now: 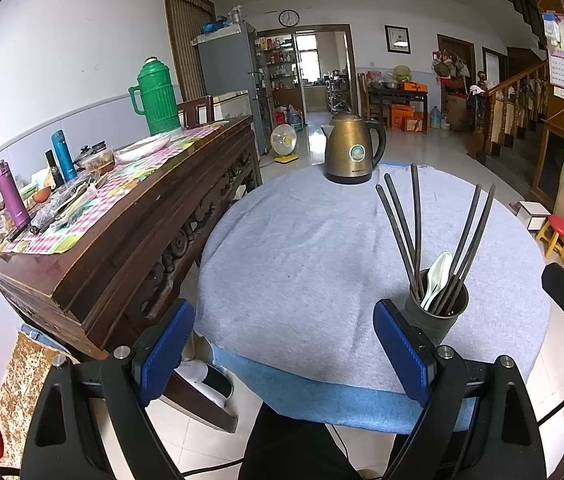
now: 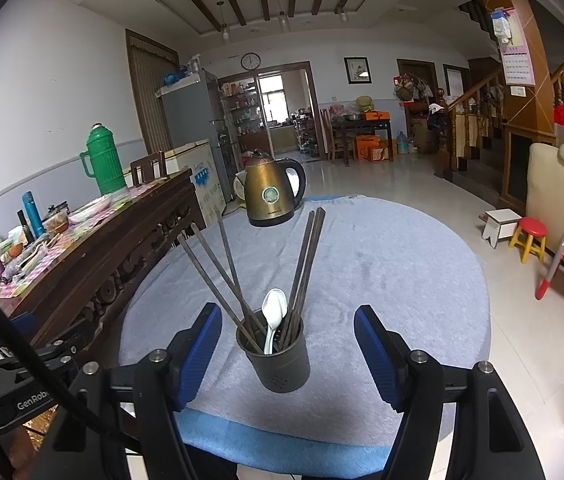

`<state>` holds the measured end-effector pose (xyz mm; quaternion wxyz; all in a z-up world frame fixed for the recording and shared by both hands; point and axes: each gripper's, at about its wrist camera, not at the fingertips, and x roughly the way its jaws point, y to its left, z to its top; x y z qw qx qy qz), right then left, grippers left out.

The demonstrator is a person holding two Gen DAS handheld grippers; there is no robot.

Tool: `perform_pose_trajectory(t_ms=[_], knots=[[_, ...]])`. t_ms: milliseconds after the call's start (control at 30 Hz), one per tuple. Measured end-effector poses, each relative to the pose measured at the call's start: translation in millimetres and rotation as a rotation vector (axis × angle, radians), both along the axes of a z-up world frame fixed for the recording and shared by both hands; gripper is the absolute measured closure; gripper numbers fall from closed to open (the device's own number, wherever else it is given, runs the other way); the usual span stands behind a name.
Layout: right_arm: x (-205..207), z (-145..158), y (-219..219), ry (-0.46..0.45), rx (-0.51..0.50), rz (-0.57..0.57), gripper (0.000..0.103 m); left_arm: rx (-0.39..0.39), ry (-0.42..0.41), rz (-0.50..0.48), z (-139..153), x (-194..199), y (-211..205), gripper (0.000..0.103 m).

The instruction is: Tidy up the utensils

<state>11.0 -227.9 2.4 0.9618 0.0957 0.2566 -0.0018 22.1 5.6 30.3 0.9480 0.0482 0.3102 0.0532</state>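
Chopsticks [image 2: 218, 280]: I count five, upright in one dark holder cup [image 2: 278, 364] | spoon [image 2: 273, 316]: one white, same cup | cup on tabletop [image 2: 381, 272], near edge | kettle [image 2: 272, 192]: one, far side | left hand-held gripper [image 1: 283, 344] wide, empty | right hand-held gripper [image 2: 287, 348] wide, straddling cup, apart.

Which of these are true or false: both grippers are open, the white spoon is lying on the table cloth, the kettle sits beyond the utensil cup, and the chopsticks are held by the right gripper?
1. Both grippers are open. True: the left gripper and right gripper hold nothing.
2. The white spoon lies on the cloth. False: it stands in the utensil cup.
3. The kettle sits beyond the cup. True.
4. The right gripper holds the chopsticks. False: they stand in the cup.
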Motion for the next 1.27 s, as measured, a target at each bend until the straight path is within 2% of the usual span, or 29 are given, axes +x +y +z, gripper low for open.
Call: perform_pose_trajectory(t_ms=[1067, 1267], knots=[[15.9, -2.1, 10.8, 0.002, -0.008, 0.011, 0.03, -0.002, -0.006, -0.016, 0.8, 4.7, 5.7, 0.012], [25.5, -0.4, -2.2, -0.017, -0.005, 0.001, 0.03, -0.019, -0.057, 0.012, 6.3, 17.8, 11.4, 0.012]])
